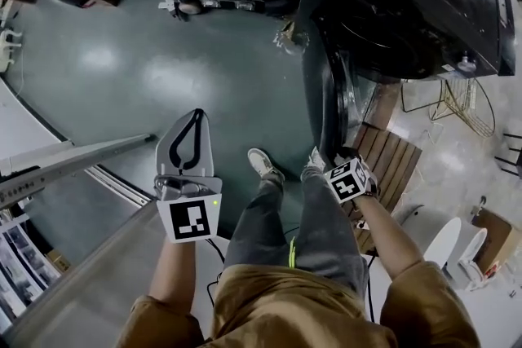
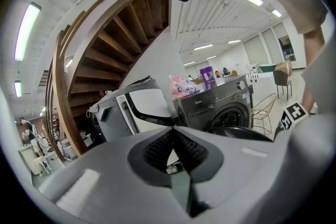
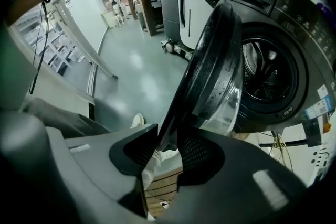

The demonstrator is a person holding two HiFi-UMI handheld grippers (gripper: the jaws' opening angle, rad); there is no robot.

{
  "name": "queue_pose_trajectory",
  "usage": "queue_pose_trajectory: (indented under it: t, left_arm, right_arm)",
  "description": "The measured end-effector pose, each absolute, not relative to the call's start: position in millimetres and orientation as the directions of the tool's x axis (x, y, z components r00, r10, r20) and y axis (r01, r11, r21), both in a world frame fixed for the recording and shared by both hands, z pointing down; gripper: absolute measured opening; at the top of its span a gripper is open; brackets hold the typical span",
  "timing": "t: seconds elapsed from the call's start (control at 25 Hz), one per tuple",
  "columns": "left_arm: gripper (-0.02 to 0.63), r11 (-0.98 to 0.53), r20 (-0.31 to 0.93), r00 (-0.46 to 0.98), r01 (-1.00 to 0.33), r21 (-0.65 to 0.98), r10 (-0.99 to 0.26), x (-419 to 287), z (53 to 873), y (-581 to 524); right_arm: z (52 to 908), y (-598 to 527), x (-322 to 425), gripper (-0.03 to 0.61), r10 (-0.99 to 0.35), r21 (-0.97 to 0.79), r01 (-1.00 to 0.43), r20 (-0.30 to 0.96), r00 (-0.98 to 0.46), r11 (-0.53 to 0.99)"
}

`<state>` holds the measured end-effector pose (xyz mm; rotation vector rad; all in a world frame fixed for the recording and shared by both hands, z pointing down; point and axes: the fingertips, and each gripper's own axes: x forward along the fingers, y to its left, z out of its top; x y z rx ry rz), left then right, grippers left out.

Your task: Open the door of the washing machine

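My right hand-held gripper [image 3: 167, 139] is clamped on the door [image 3: 210, 71] rim, with the dark drum [image 3: 268, 71] just beyond. The left hand-held gripper [image 2: 173, 126] is closed on nothing, well off the washer [image 2: 220, 107].

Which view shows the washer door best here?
The right gripper view: the door fills the frame, swung open, with its glass bowl and rim plain. The head view shows the door edge-on from above. The left gripper view shows only a dark sliver of it.
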<state>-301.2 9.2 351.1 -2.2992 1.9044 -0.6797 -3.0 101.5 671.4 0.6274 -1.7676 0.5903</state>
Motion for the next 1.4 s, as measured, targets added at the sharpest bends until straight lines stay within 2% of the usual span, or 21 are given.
queue_pose_trajectory:
  t: [0.72, 0.92, 1.4]
  left_arm:
    - [0.060, -0.027, 0.281, -0.057, -0.958, -0.286, -0.958, -364, 367, 58]
    - [0.060, 0.010, 0.294, -0.094, -0.962, -0.275, -0.951, -386, 372, 71]
    - [0.060, 0.068, 0.305, -0.141, -0.969, -0.237, -0.942, -429, 382, 83]
  right_arm:
    - [668, 128, -118, 0.118, -0.002, -0.157, -0.435, 0.939, -0.344, 0.887]
    - [665, 127, -155, 0.099, -0.021, -0.106, -0.338, 0.936, -0.352, 0.935]
    - [654, 102, -238, 0.071, -0.107, 0.005, -0.243, 0.906, -0.409, 0.970]
